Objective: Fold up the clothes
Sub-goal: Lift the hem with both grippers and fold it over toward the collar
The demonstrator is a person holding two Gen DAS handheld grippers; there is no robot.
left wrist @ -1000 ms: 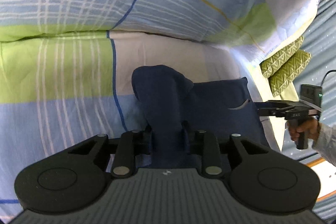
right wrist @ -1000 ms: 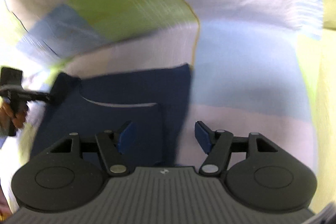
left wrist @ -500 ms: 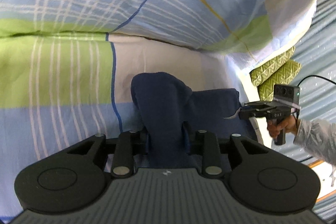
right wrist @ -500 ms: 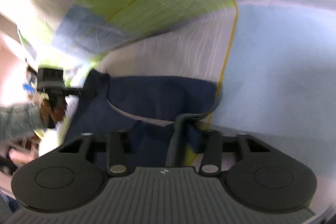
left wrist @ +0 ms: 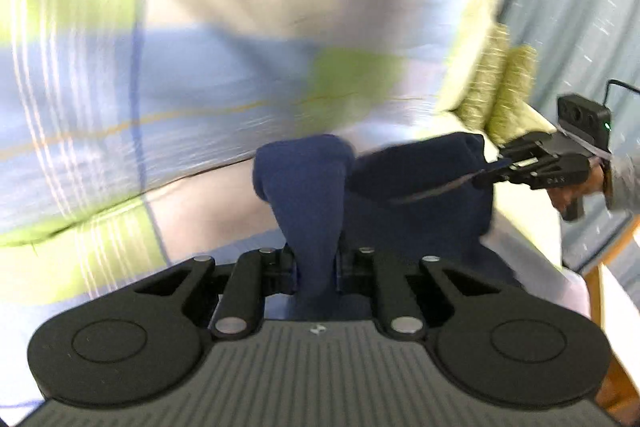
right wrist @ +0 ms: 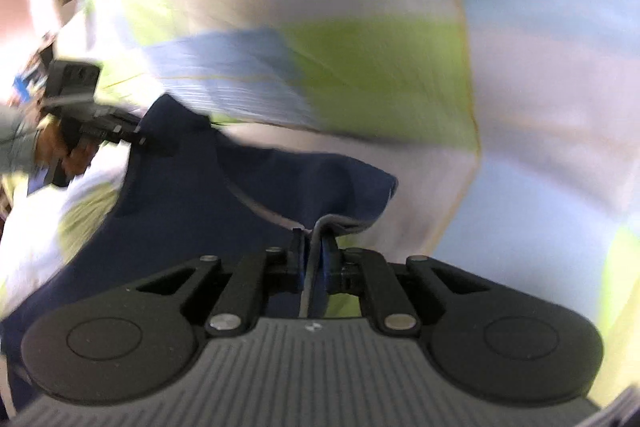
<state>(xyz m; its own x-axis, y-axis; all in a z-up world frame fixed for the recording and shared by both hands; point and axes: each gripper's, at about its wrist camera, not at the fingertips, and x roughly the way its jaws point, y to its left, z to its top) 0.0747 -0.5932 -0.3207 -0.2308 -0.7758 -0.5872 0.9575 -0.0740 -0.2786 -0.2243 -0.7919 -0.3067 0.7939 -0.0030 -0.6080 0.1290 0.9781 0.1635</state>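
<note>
Navy garment (left wrist: 316, 195) was clamped in both units and hung lifted off the plaid bedsheet (left wrist: 120, 99). Left hand-held gripper (left wrist: 316, 263) had its jaws closed on a bunched fold of the navy cloth, which rose as a hump straight ahead of the fingers. Right hand-held gripper (right wrist: 314, 259) was closed on a thin edge with a pale grey trim; the fabric ran away from it to the left in its own view.

Diff vs 1.0 s ago: the right unit's jaws had been wide open above the flat-lying garment; at 0.5 s they were pinching the edge, and now it was pulled up and stretched between the two units. Left grip unchanged across all three frames.

Both views were heavily motion-blurred now, far more than earlier, and the sheet pattern had swung across each frame. In the left view the right hand-held gripper sat higher than before, next to the green patterned pillows (left wrist: 500, 91), with the garment's far corner raised beside it. In the right view the left hand-held gripper showed at upper left, holding the garment's opposite corner.
</note>
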